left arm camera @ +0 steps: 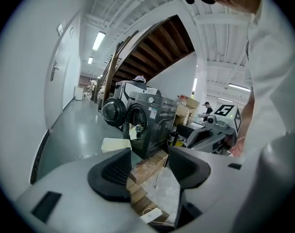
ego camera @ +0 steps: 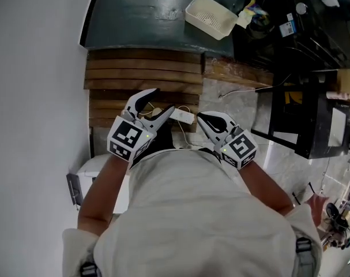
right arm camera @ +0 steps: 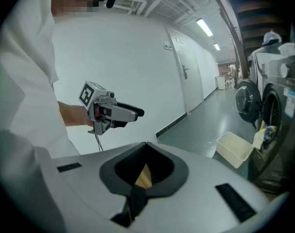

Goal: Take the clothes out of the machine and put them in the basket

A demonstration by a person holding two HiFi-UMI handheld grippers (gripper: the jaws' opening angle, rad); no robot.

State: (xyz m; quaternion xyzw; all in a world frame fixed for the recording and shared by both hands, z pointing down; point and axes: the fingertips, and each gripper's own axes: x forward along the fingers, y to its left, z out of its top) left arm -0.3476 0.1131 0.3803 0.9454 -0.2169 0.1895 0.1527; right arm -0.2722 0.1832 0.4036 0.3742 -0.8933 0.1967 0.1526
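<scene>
While both grippers hang in front of the person's white shirt point(ego camera: 203, 212), nothing's actually being handled. Biggest thing around is the grey-green floor point(ego camera: 140, 10) filling the top of the head view, with a stack of brown wooden slats point(ego camera: 143, 71) just under it.

The dark washing machine point(left arm camera: 149, 120) sits mid-frame in the left gripper view, its round door point(left arm camera: 113, 111) swung open to the left. It also peeks in at the right edge of the right gripper view.

The cream basket point(ego camera: 211, 16) is on the floor at top centre of the head view. In the left gripper view it's right in front of the machine's opening.

The left gripper point(left arm camera: 149, 161) has its jaws spread, with only slats and pale floor showing through the gap, so it's empty. The right gripper point(right arm camera: 146, 145) has its tips pressed together, holding nothing.

As for the clothes point(left arm camera: 132, 130), a bit of pale and coloured fabric hangs at the mouth of the drum, just above the basket and well away from both grippers.

A small white plug block point(ego camera: 183, 116) with a cord lies on the slats near the left gripper's tips.
</scene>
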